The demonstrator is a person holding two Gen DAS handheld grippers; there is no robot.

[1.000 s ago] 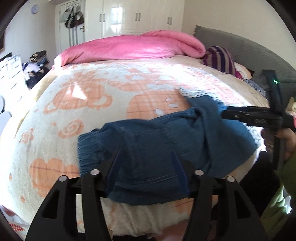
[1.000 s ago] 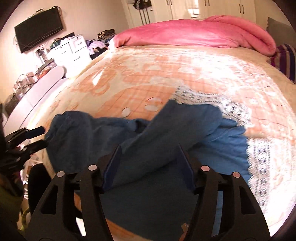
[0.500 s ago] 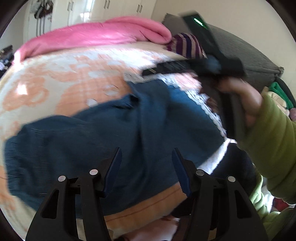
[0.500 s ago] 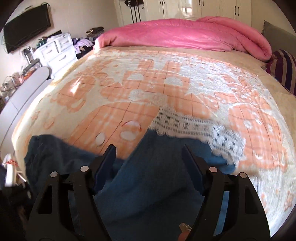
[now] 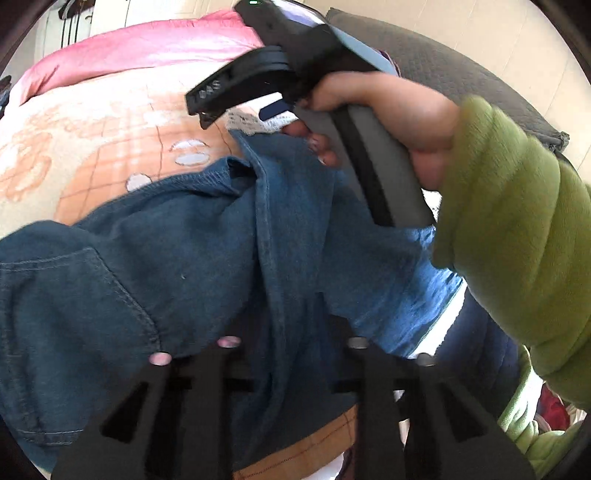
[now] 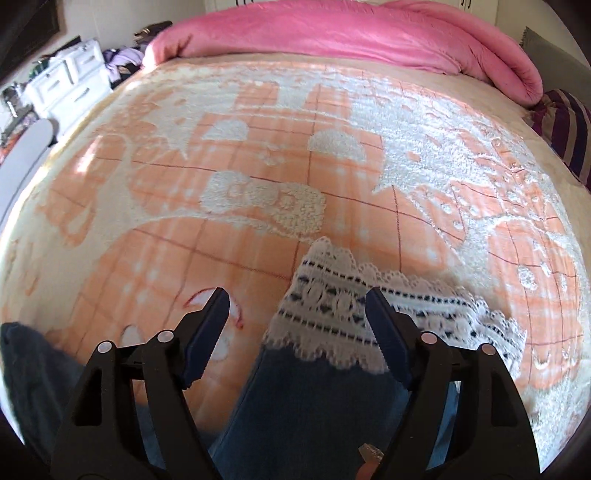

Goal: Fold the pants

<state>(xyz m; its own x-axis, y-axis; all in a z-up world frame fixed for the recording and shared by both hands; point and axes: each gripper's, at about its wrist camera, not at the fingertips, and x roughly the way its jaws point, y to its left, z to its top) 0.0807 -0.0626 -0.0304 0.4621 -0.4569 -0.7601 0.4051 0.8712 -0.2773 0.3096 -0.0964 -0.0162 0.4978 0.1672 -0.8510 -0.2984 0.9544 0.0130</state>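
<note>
One pair of dark blue denim pants (image 5: 207,258) lies crumpled at the near edge of the fleecy peach-and-cream patterned bed blanket (image 6: 258,155). The denim shows stitched seams, one pocket outline and several thick folds. One leg ends in a white scalloped lace cuff (image 6: 343,306) with dark dotted rows, lying flat on the blanket.

The black plastic left gripper (image 5: 291,332) sits low over the pants. Its fingertips are buried under a denim fold, so whether it is released or clenched cannot be determined.

The black right gripper (image 6: 297,317) with blue-padded fingers (image 6: 207,321) is spread wide, grasping nothing. Its two fingers stand either side of the lace cuff without touching it. In the left wrist view, this tool is held by a hand (image 5: 391,110) in a fuzzy green sleeve (image 5: 517,229); the sleeve hides the right part of the pants.

One puffy pink quilt (image 6: 351,33) lies at the far end of the blanket. One purple striped cushion (image 6: 565,129) is cut off at the frame edge beside it.
</note>
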